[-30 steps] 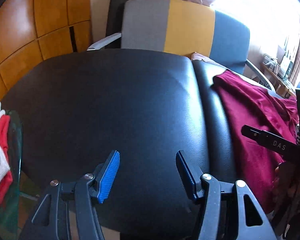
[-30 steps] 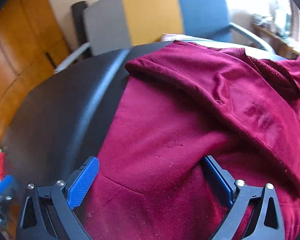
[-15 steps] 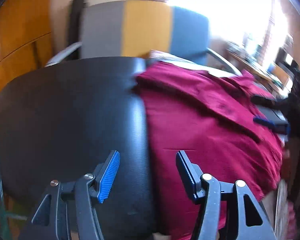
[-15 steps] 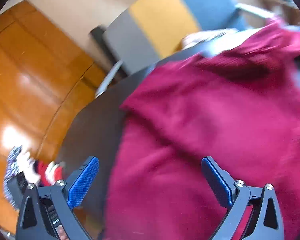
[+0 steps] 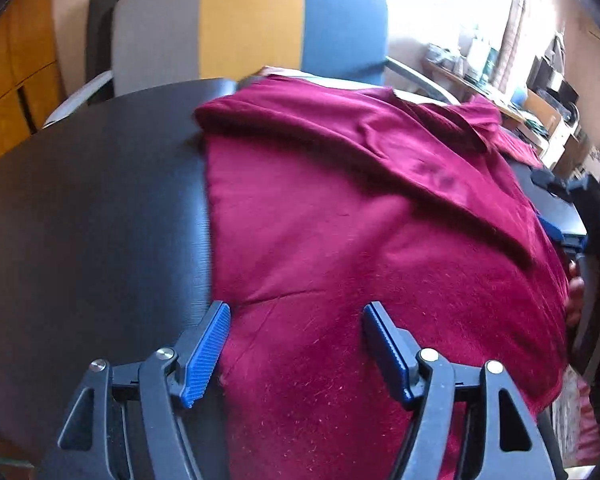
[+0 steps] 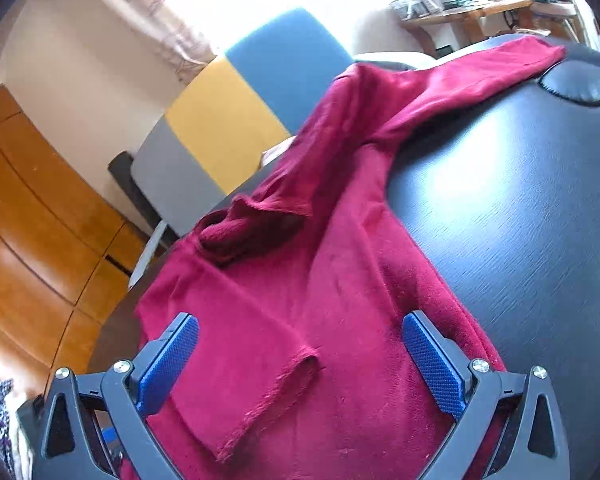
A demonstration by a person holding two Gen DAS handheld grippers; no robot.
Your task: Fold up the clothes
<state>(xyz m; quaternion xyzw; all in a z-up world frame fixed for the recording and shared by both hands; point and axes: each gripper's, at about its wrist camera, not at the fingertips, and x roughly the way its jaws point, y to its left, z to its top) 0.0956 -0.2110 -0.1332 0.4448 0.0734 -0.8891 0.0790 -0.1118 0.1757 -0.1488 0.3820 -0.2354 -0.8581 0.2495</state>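
A dark red long-sleeved garment (image 5: 360,220) lies spread on a black padded surface (image 5: 92,208). In the right wrist view the garment (image 6: 300,280) has one sleeve folded across the body and the other sleeve (image 6: 460,80) stretched toward the far right. My left gripper (image 5: 296,336) is open over the garment's near left edge, holding nothing. My right gripper (image 6: 300,356) is open over the garment's near part, holding nothing. The right gripper's body (image 5: 580,208) shows at the right edge of the left wrist view.
A chair (image 5: 252,24) with grey, yellow and blue back panels stands behind the black surface (image 6: 520,220). Wooden panelling (image 6: 32,240) lines the left. A cluttered desk (image 5: 520,92) stands at the far right. A patterned cloth (image 6: 0,420) lies at the lower left.
Both grippers have swung right. The left one moved from bare black surface to over the garment's left edge. The right one now looks along the garment toward the stretched sleeve. Both stayed open.
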